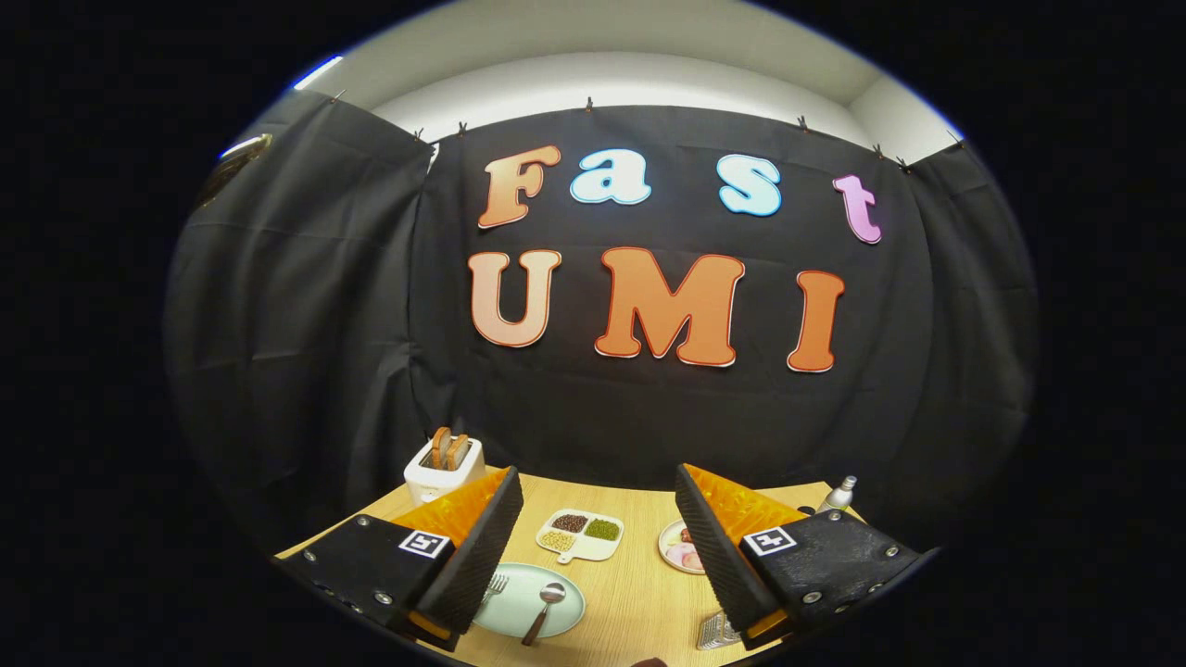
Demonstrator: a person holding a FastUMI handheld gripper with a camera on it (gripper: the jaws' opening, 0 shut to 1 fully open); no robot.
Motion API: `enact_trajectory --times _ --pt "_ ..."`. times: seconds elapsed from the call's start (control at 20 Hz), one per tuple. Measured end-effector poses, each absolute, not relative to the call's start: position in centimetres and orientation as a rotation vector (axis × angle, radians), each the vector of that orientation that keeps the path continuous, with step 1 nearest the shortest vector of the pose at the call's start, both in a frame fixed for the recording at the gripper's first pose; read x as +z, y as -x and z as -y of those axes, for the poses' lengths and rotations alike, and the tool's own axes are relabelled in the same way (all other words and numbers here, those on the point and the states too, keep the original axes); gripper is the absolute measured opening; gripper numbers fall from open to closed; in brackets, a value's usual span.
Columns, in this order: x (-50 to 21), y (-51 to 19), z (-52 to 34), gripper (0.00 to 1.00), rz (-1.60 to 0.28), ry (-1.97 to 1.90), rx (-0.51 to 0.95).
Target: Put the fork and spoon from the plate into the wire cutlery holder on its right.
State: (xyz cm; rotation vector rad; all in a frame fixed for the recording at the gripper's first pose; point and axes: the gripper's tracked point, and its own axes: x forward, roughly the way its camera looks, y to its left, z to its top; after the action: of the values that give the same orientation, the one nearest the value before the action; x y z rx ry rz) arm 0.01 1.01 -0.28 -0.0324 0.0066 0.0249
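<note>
Wooden table [639, 593] — gripper [602, 547] jaws agape

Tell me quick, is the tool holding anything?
Tool: open, holding nothing, fingers spread wide above the table, the spoon between them on the plate.

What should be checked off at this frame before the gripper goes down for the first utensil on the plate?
1. Gripper open with nothing between the fingers: ok.
2. Spoon lying on the plate, bowl away from the gripper: ok.
3. Fork on the plate: ok, though the left finger hides most of it, so how it lies cannot be told.
4. Wire cutlery holder to the right of the plate: partly seen beneath the right finger; whether it is empty, cannot tell.
5. Gripper lined up over a utensil: not ok, the spoon lies just inside the left finger, not centred.
</note>
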Motion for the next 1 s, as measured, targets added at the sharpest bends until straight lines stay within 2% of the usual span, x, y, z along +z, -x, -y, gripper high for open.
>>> enact_trajectory --times 0.25,0.55,1.0 --pt "-2.2 -0.3 -1.4 0.99 -0.059 0.047 0.058" --pt "-6.5 -1.3 -4.3 0.99 -0.230 0.023 0.134" --pt "-16.8 -3.0 -7.9 0.98 -0.663 -0.018 0.188"
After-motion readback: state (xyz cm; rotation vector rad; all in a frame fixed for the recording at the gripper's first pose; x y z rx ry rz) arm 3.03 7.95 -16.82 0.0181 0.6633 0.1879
